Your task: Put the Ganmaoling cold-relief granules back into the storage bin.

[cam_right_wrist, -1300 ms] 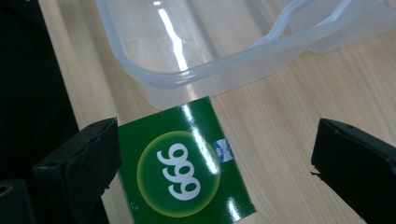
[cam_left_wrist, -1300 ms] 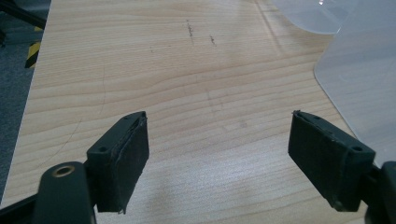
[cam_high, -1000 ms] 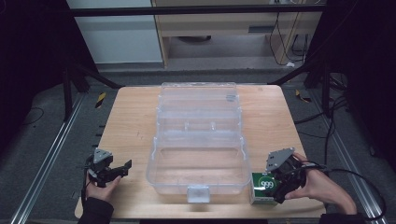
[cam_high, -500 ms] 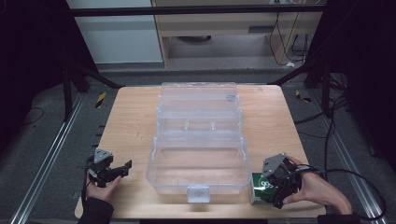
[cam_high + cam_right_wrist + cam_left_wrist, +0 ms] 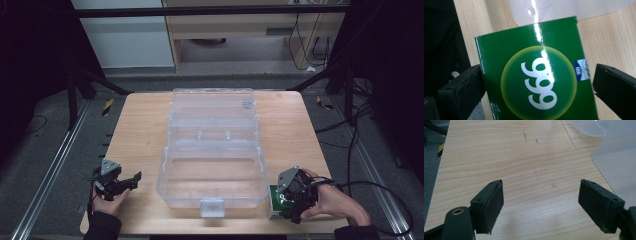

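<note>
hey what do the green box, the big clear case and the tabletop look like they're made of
Green box: probably glossy printed cardboard, judging by its sharp edges and streak of glare. Clear case: transparent moulded plastic; the table shows through it. Tabletop: pale wood or wood-look laminate, matte, with visible grain lines.

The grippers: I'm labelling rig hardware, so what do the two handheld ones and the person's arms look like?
Left black two-jaw tool carries a grey three-cornered plate; its flat rubbery pads are black. Right black two-jaw tool has a grey plate and a black cable. Dark sleeves.
</note>
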Motion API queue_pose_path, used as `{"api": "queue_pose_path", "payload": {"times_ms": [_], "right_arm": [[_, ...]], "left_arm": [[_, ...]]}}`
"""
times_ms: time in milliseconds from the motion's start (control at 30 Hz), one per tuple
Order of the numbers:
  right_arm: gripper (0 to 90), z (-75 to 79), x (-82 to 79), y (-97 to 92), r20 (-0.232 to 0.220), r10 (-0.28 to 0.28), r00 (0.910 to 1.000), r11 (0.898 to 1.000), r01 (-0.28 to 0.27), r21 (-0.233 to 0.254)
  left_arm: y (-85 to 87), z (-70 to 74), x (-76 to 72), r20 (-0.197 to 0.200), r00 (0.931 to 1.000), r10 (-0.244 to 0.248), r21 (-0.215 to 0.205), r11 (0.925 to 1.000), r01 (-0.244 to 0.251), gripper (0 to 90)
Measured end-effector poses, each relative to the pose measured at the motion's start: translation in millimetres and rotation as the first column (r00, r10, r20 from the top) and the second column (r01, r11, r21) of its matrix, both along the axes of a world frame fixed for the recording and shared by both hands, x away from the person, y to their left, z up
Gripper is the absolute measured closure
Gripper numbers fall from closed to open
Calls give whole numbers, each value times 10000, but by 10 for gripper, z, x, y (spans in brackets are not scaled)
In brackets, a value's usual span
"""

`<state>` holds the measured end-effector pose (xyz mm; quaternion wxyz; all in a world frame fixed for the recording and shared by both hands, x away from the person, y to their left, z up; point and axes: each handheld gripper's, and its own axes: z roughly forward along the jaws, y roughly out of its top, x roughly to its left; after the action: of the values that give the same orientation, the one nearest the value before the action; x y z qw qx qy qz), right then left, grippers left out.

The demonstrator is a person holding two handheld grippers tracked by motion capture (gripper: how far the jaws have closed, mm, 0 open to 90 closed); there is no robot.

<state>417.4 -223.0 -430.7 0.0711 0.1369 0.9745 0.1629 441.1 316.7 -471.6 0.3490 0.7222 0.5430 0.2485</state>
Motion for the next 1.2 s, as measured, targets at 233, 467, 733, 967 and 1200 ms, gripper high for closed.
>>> {"api": "queue_pose_path", "payload": {"times_ms": [233,467,733,967,1200], "right_arm": [[16,-88,30,14,-277,140,9995,9996,-146,-223],[42,-165,53,30,-526,289,9982,9991,-305,-300],[87,-183,64,25,-723,474,9963,9985,-493,-239],[122,-169,65,4,-703,507,9962,9984,-522,-197],[152,-131,51,-21,-750,435,9962,9988,-451,-201]], "left_arm": [[1,-2,1,-4,10000,9,12,10000,-9,197],[-2,-4,3,-9,10000,12,25,10000,-12,197],[-4,-7,5,-32,10000,-21,51,10000,21,198],[-3,-9,8,-29,10000,-21,43,10000,21,199],[-5,-7,6,-20,10000,-30,51,10000,30,201]]}}
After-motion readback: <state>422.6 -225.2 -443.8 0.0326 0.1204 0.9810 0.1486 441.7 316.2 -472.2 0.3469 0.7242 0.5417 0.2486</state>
